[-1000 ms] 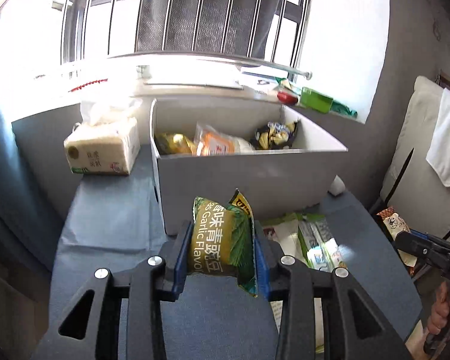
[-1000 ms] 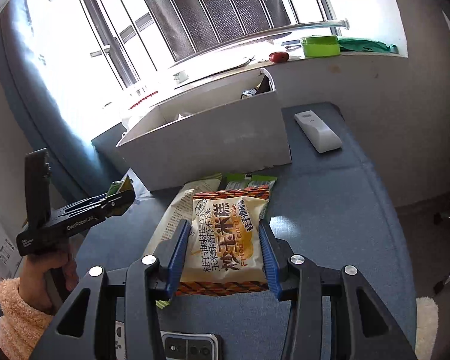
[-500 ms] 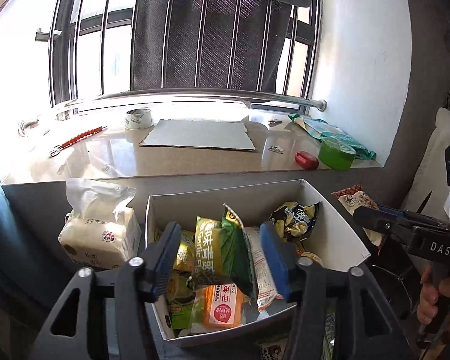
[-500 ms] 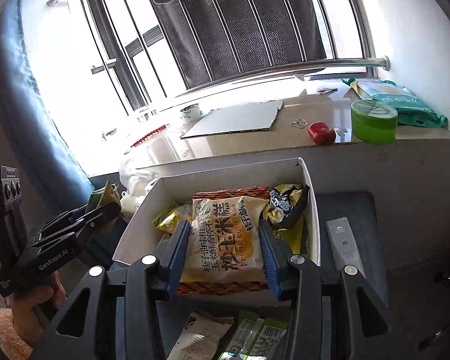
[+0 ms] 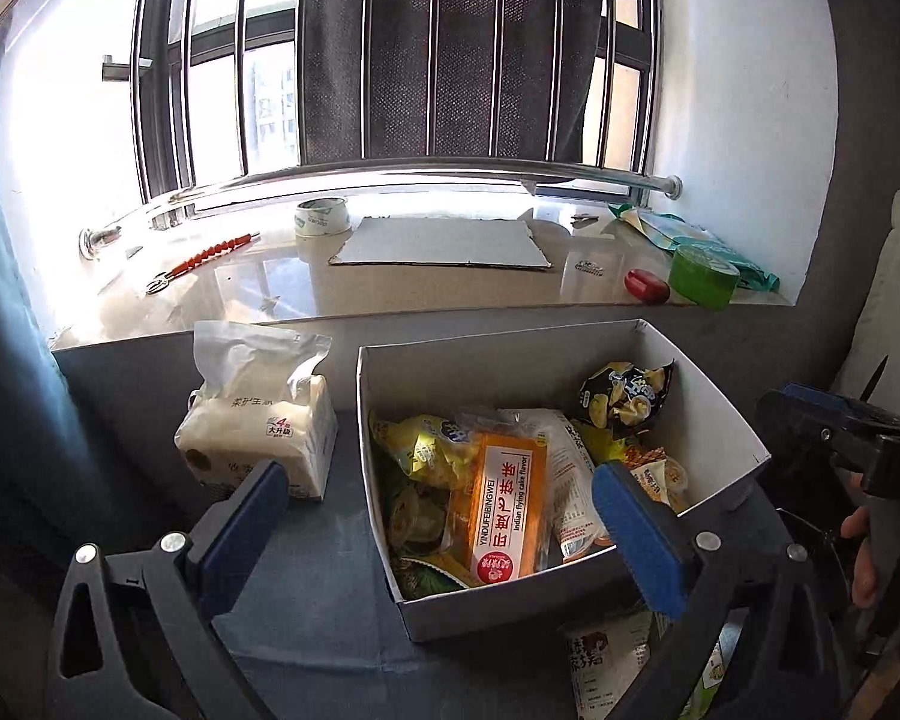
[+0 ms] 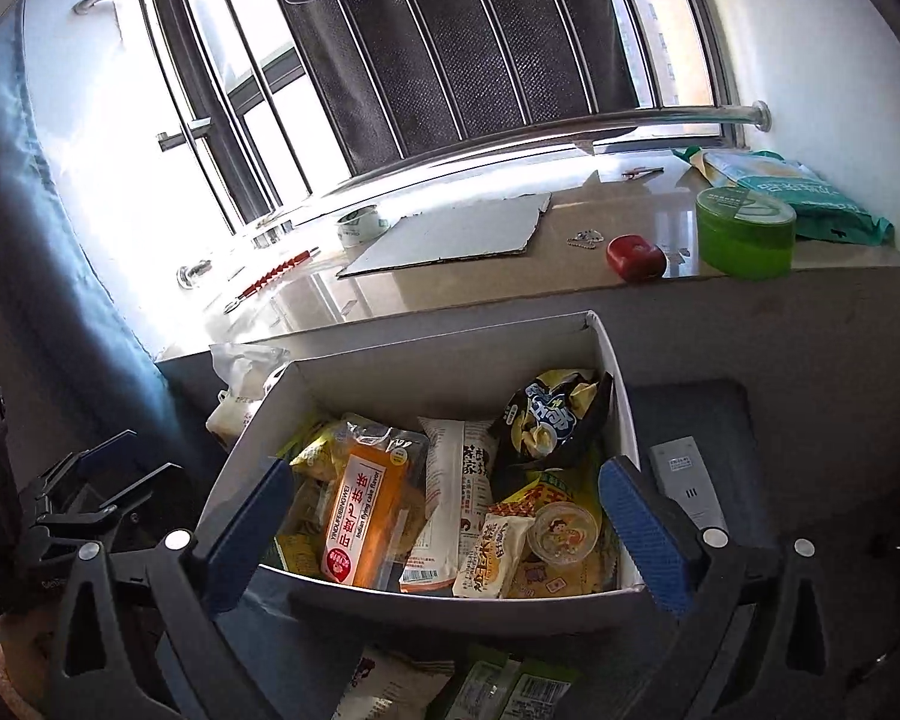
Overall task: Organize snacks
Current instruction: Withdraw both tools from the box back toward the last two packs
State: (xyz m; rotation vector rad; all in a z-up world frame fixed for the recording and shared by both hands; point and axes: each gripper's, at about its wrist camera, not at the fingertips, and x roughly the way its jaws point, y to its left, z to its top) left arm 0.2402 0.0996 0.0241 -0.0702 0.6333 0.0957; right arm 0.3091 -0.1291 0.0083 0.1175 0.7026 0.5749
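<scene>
Above the white box (image 6: 450, 606), both the left gripper (image 5: 438, 516) and the right gripper (image 6: 444, 516) were opening, their blue pads spread wide with nothing pinched between them. Snack packets, among them an orange cake packet (image 5: 504, 516) and a black chip bag (image 6: 546, 420), lay loose inside the box, while a few more packets (image 6: 498, 690) waited on the blue table (image 5: 306, 588) just near of it. Seemingly a drop-off step was ending; the next move calls for lowering to those near packets.
</scene>
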